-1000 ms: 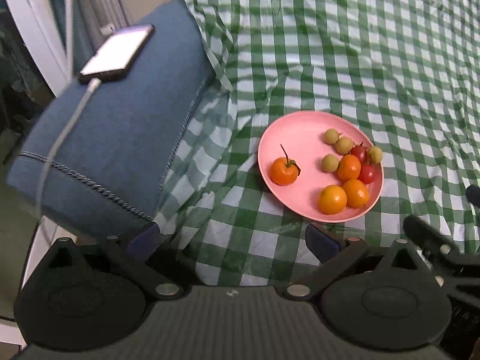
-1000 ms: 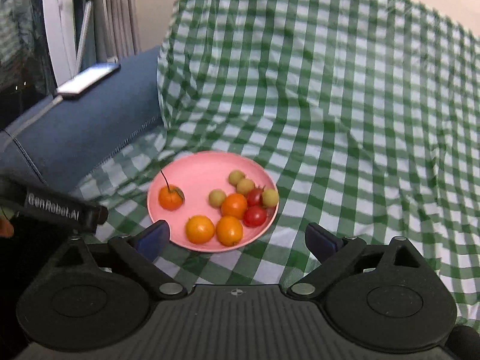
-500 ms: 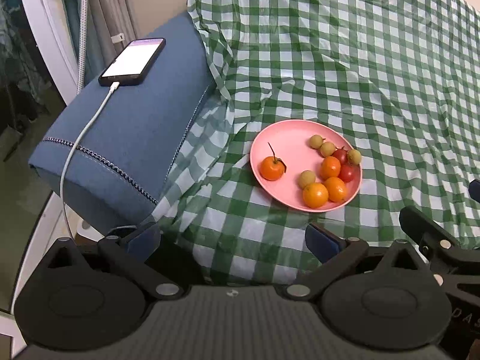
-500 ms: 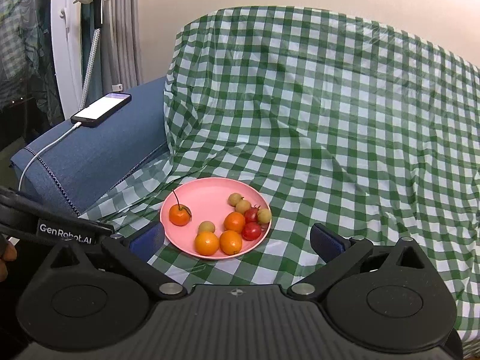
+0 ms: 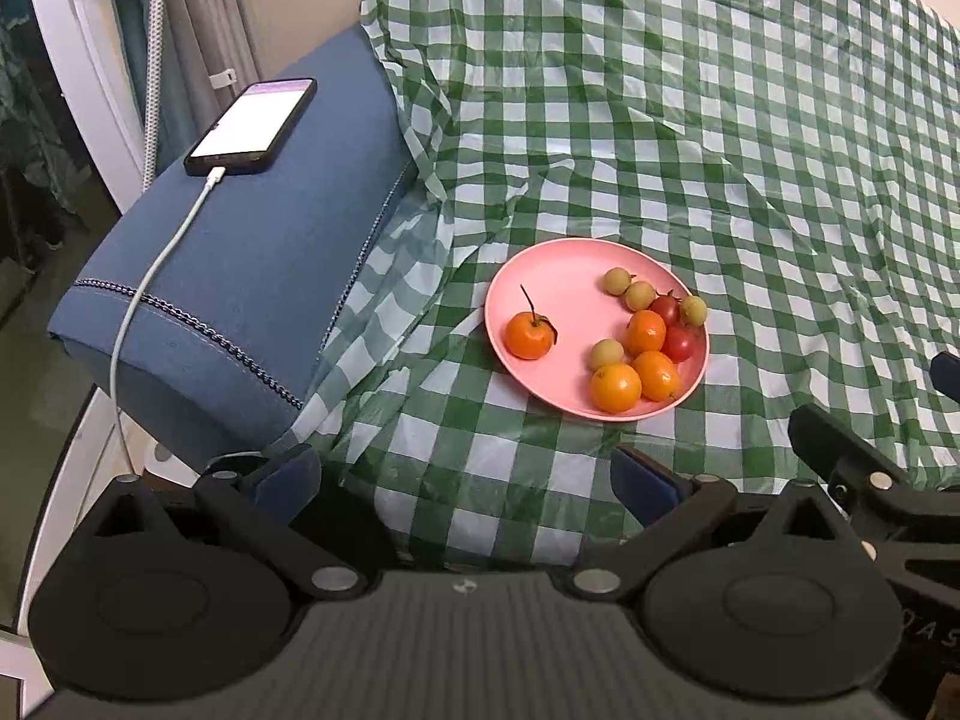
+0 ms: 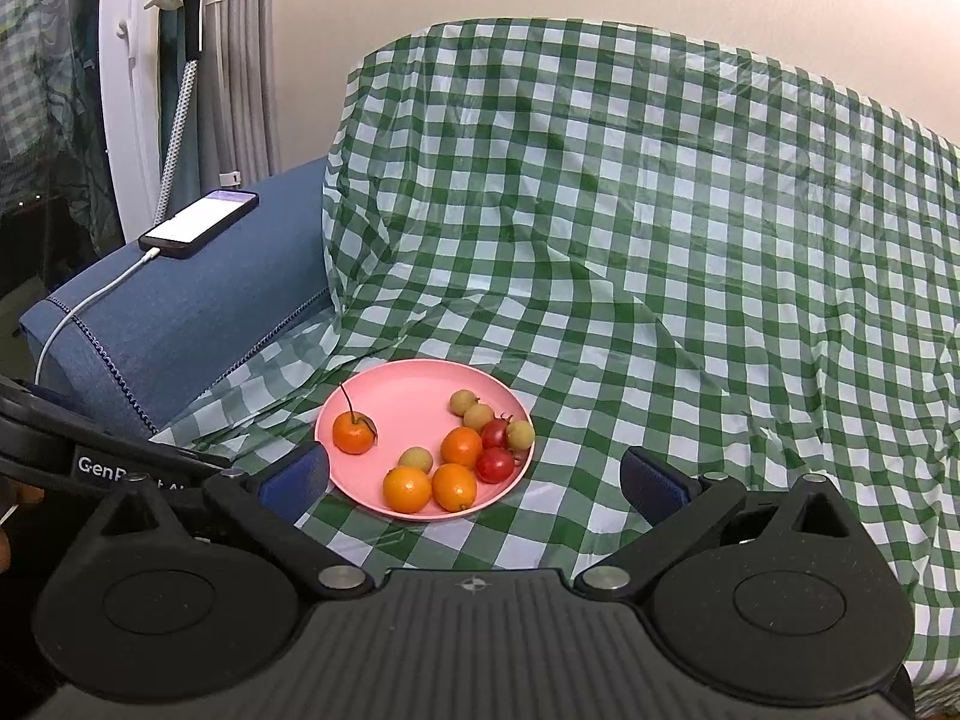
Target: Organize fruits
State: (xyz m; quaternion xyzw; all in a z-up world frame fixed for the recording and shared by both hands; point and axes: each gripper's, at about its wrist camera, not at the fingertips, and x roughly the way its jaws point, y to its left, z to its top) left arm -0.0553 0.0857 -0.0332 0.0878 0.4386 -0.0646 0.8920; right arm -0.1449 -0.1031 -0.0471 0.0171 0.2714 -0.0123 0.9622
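A pink plate (image 5: 576, 264) (image 6: 408, 384) rests on a green checked cloth. On it lie an orange with a stem (image 5: 528, 335) (image 6: 354, 432), apart at the left, and a cluster of three more oranges (image 5: 615, 387) (image 6: 408, 489), two red cherry tomatoes (image 5: 679, 343) (image 6: 497, 464) and several small yellow-green fruits (image 5: 617, 280) (image 6: 463, 402). My left gripper (image 5: 465, 480) is open and empty, drawn back short of the plate. My right gripper (image 6: 474, 477) is open and empty too, with the plate's near edge showing between its fingers.
A blue sofa armrest (image 5: 252, 276) (image 6: 180, 300) at the left carries a phone (image 5: 251, 126) (image 6: 199, 222) on a white charging cable (image 5: 150, 282). The checked cloth (image 5: 720, 120) (image 6: 660, 210) drapes over the seat and backrest. Curtains and a white frame (image 6: 126, 90) stand far left.
Both grippers have pulled back and risen from the plate, so it looks smaller and farther away. The fruits have not moved.
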